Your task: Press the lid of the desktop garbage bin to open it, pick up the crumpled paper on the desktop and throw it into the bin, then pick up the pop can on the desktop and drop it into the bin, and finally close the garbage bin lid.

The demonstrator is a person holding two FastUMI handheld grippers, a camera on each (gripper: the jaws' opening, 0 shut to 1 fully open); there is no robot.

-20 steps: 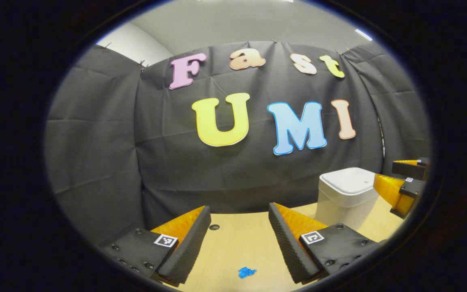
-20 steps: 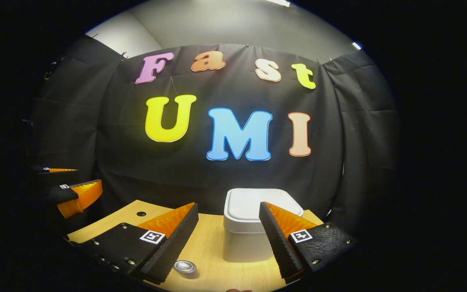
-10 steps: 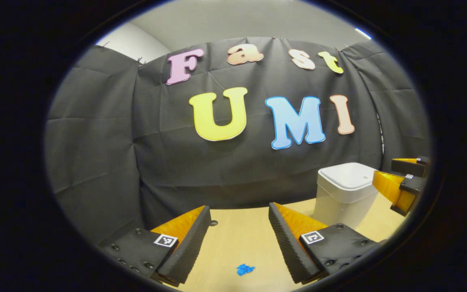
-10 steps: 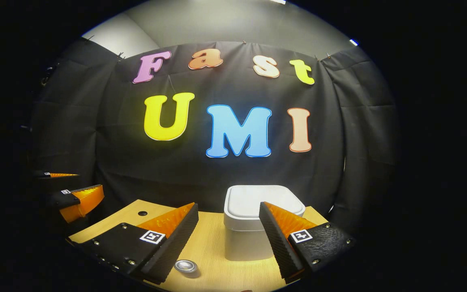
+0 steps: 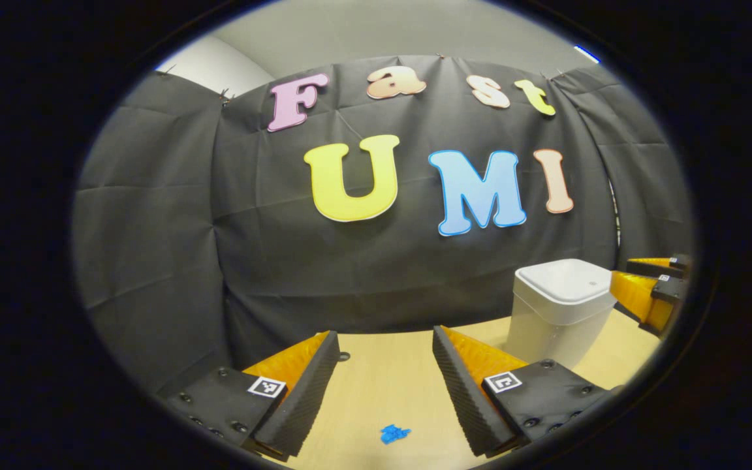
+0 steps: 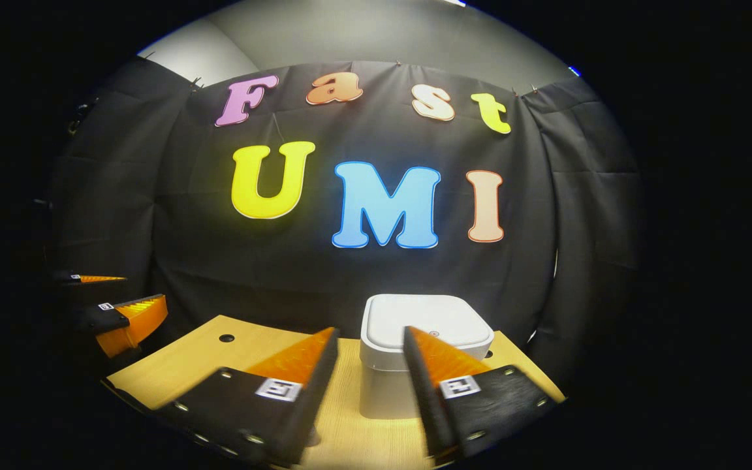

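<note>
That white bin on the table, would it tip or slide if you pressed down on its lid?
The white bin looks squat and flat-based on the table, so probably steady. It seems light plastic, so an off-centre push might slide it.

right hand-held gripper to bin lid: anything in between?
Nothing visible. The right hand-held gripper points straight at the garbage bin, whose lid is down, with bare desk around it.

Recording booth — black cloth wall (image 5: 154,248)
</note>
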